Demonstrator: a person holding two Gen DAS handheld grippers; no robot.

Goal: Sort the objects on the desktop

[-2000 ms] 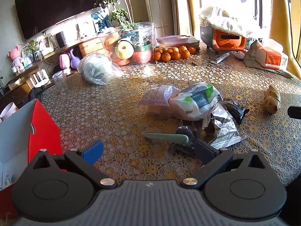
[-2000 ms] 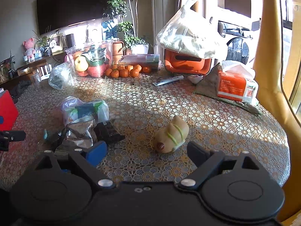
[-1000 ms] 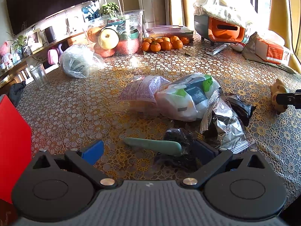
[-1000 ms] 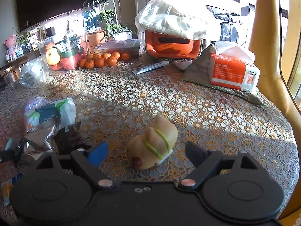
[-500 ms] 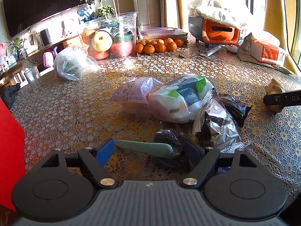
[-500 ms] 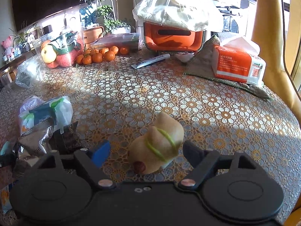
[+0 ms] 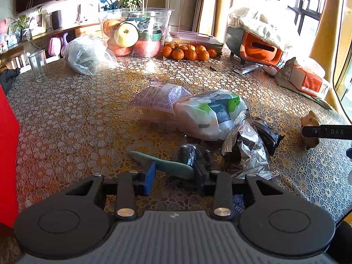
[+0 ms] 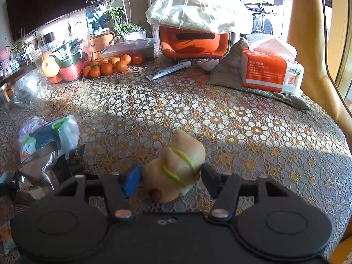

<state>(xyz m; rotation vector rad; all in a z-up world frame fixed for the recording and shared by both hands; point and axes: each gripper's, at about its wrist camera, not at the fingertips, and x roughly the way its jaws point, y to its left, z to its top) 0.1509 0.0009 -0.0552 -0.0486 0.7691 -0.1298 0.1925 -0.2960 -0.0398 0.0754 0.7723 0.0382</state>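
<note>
My left claw (image 7: 175, 175) is clenched on the green spatula-like tool (image 7: 162, 164), low over the table (image 7: 72, 118) beside the snack wrappers (image 7: 248, 151). My right claw (image 8: 170, 179) grips the tan toy figure (image 8: 178, 165) on the table.

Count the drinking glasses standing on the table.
1. The clear glass stands upright near the far left edge of the table, left of the clear plastic bag. Others may be hidden behind the fruit tub.
</note>
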